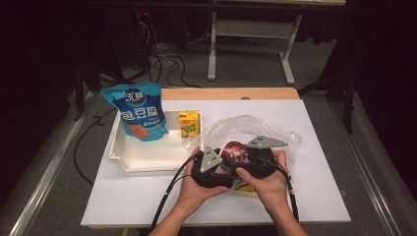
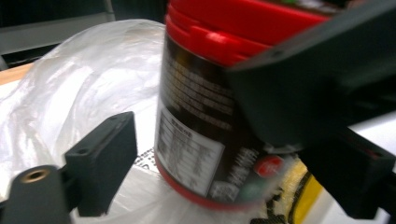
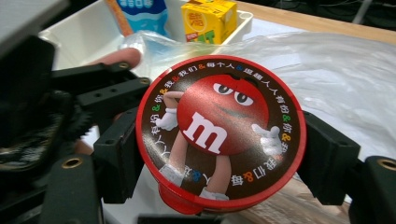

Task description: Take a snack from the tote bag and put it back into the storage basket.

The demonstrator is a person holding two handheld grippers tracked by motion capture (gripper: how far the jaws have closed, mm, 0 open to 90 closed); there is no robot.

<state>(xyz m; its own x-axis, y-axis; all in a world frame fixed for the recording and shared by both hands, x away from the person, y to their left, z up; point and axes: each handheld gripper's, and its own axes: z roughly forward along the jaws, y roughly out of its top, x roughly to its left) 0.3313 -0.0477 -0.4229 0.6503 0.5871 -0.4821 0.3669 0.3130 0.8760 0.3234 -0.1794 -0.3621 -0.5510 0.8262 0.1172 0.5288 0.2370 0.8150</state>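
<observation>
Tabletop (image 1: 147, 191) lies white amid dark room, your right hand-held gripper (image 3: 219, 154) clamping the candy jar (image 3: 219, 130), left hand-held gripper (image 2: 219, 154) gaping around it, tray (image 1: 147, 157) at ten o'clock.

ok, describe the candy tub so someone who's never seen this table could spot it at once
Start at the white tray left of centre on the table, then move right to the crumpled clear plastic bag. The candy tub stands at the bag's near edge, between the two hand-held grippers. Unlike the blue pouch and yellow drink carton in the tray, it is round and dark, with a red lid showing a red cartoon candy.
</observation>
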